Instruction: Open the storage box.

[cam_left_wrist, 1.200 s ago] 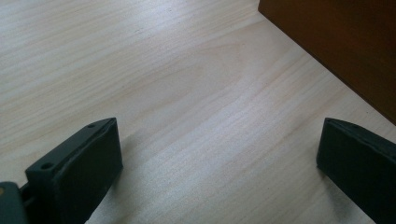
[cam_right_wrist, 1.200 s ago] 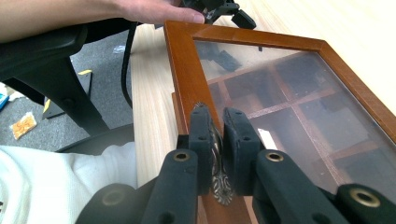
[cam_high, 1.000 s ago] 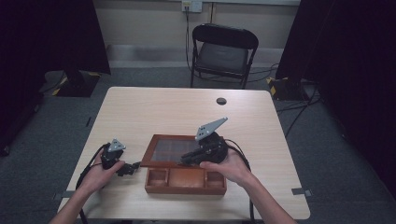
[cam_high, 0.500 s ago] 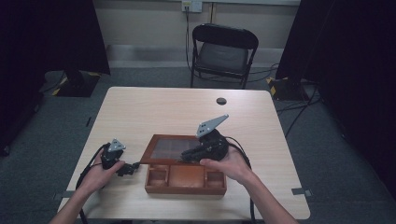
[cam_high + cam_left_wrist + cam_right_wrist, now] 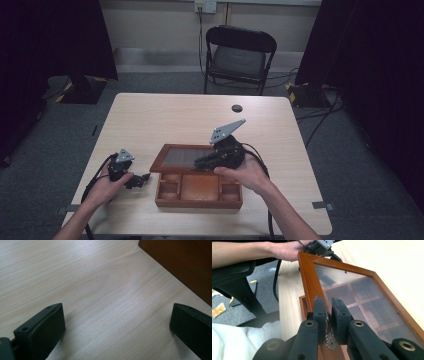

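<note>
Lid (image 5: 352,290) latch (image 5: 328,332) clamped in right claw (image 5: 329,305); left claw (image 5: 117,322) apart beside box (image 5: 199,192).

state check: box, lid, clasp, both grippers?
wooden box: open, compartments showing
glass-panelled lid: raised partway, tilted
metal clasp: pinched at the lid's front edge
right gripper: shut on the clasp
left gripper: open, jaws wide over bare table beside the box
</note>
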A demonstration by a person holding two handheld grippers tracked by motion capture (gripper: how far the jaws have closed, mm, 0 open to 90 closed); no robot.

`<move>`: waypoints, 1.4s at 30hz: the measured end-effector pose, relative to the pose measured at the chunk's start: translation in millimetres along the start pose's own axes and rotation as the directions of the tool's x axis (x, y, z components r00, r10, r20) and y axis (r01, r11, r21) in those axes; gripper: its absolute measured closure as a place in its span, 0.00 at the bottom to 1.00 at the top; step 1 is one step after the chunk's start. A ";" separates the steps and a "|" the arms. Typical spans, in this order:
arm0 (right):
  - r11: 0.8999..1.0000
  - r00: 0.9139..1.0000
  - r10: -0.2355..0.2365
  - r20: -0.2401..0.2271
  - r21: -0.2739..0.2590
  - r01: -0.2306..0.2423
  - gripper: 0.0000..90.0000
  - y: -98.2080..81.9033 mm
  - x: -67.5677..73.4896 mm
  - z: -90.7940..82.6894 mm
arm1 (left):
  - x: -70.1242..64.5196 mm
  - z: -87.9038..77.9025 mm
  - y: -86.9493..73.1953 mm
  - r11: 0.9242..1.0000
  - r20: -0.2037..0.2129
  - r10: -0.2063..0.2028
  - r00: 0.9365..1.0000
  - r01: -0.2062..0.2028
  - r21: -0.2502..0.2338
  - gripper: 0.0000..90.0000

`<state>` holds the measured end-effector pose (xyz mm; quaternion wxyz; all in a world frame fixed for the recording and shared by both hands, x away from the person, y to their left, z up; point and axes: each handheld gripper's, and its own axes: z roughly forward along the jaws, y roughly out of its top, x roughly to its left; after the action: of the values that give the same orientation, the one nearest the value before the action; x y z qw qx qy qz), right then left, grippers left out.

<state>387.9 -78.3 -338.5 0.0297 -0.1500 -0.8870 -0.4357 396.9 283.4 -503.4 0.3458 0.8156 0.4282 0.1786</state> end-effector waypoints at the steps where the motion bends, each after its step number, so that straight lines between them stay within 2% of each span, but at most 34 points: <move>1: 1.000 1.000 0.000 0.000 0.002 0.000 0.92 0.6 -0.1 -0.2 | 0.1 -0.1 0.0 1.000 0.000 0.002 1.000 -0.002 0.001 0.00; 10: 1.000 1.000 -0.004 0.007 0.003 0.004 0.92 4.6 -1.5 -2.5 | 0.8 -0.5 0.2 1.000 -0.001 0.014 1.000 -0.014 0.008 0.00; 42: 1.000 1.000 -0.007 0.027 0.001 0.007 0.92 14.9 -6.8 -8.7 | 0.5 -0.4 0.1 1.000 0.000 0.009 1.000 -0.009 0.007 0.00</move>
<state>398.1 -78.2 -323.0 0.0164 -0.1525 -0.8880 -0.4334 397.0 283.9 -503.0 0.3421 0.8187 0.4252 0.1787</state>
